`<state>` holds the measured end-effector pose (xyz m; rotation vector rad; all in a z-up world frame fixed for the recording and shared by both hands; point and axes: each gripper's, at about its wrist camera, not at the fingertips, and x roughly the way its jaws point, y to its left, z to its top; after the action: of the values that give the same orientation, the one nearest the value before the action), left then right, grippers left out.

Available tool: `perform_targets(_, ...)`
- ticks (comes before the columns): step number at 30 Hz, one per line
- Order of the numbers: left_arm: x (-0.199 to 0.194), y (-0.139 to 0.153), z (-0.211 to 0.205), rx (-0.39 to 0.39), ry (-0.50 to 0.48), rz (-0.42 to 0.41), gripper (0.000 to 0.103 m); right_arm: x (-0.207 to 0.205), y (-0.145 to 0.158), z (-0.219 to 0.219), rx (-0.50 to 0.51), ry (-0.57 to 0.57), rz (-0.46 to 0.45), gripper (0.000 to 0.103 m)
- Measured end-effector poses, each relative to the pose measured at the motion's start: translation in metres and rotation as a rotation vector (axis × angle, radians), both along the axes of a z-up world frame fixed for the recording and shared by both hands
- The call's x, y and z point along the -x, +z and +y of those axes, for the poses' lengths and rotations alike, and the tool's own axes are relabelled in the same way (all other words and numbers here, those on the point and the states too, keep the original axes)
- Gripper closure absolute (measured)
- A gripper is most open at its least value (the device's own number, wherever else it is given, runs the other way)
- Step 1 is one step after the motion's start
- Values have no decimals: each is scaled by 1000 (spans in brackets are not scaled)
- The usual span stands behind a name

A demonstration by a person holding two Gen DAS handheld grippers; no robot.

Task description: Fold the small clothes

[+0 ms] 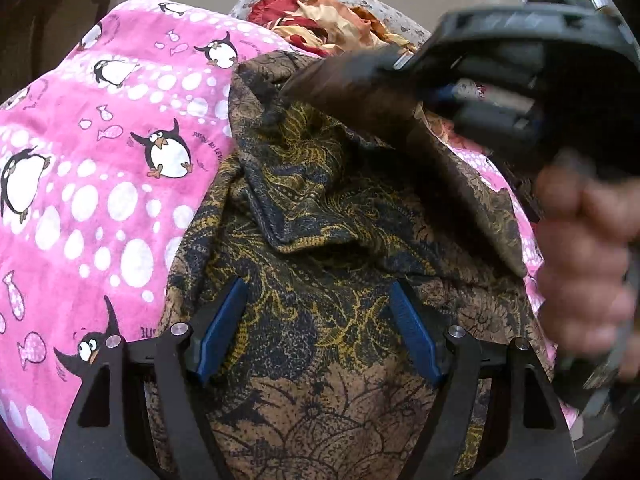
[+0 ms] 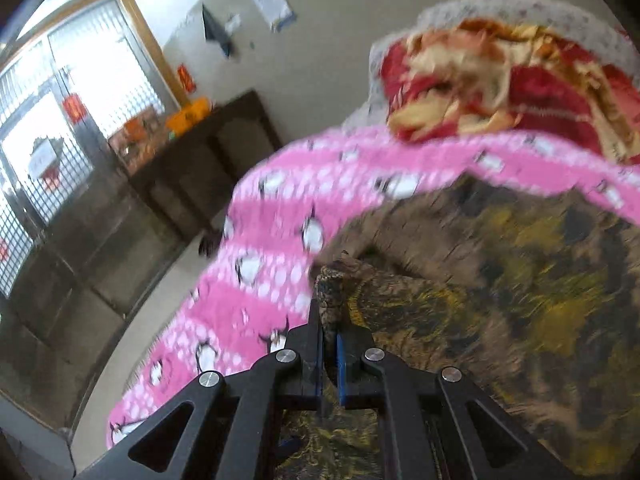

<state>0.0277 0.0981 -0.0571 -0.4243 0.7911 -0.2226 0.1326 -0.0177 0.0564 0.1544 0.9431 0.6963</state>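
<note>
Nearest you, your left tool (image 1: pixel 316 328) hovers with its pads apart over the brown-and-gold patterned garment (image 1: pixel 320 216), which lies rumpled on the pink penguin blanket (image 1: pixel 100 160). Your right tool (image 2: pixel 329 356) is clamped on a lifted corner; I judge the fold barely begun.

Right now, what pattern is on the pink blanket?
Black-and-white penguins, small fish and white spots on the pink blanket, clearest in the left wrist view.
</note>
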Motion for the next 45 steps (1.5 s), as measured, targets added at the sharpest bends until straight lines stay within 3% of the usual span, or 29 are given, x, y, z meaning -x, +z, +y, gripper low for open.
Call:
perform_targets(4, 1, 0, -1, 5, -2, 3, 28, -5, -38, 9, 58, 48, 160, 95)
perform_targets(6, 2, 0, 1, 8, -2, 4, 28, 3, -44, 8, 49, 91, 214, 75)
perform_targets(7, 2, 1, 1, 9, -2, 4, 28, 8, -41, 3, 31, 105, 206, 72)
perform_targets(9, 2, 1, 2, 9, -3, 6, 28, 18, -27, -10, 23, 114, 162, 66)
perform_targets(13, 3, 1, 3, 19, -5, 6, 28, 37, -1, -62, 45, 78, 47, 65)
perform_targets(18, 0, 0, 4, 3, -8, 11, 27, 47, -1, -179, 261, -204, -181, 65)
perform_targets(19, 0, 0, 3, -3, -8, 13, 27, 46, -11, -202, 285, -248, -176, 65)
perform_targets(20, 0, 0, 2, -8, -8, 14, 27, 41, -30, -233, 305, -297, -108, 65)
perform_targets(22, 0, -1, 2, -7, -9, 14, 27, 31, -72, -280, 303, -355, 100, 67)
perform_targets(24, -1, -1, 2, 3, -8, 13, 27, 38, -71, -303, 174, -354, 75, 70)
perform_targets(27, -1, 2, 5, 24, -4, 16, 27, 33, -57, -299, 217, -348, 68, 70)
perform_targets(29, 0, 18, 7, -22, 41, 1, 27, 31, -35, -290, 229, -352, -18, 70)
perform_targets(31, -3, 44, 5, -58, 92, -77, 27, 24, -15, -284, 222, -361, -96, 70)
perform_targets(34, -36, 65, -15, -127, 54, -97, 27, 12, 5, -273, 280, -415, -174, 70)
perform_targets(37, -77, 71, -32, -194, 60, -83, 27, -12, -5, -257, 345, -445, -173, 81)
perform_targets(40, -118, 58, -45, -268, 73, -48, 27, -31, -19, -257, 380, -513, -171, 82)
perform_targets(44, -154, 13, -42, -364, 136, 37, 27, -52, -50, -274, 372, -568, -92, 82)
perform_targets(45, -155, 5, -39, -353, 131, 47, 25, -46, -51, -276, 351, -575, -159, 82)
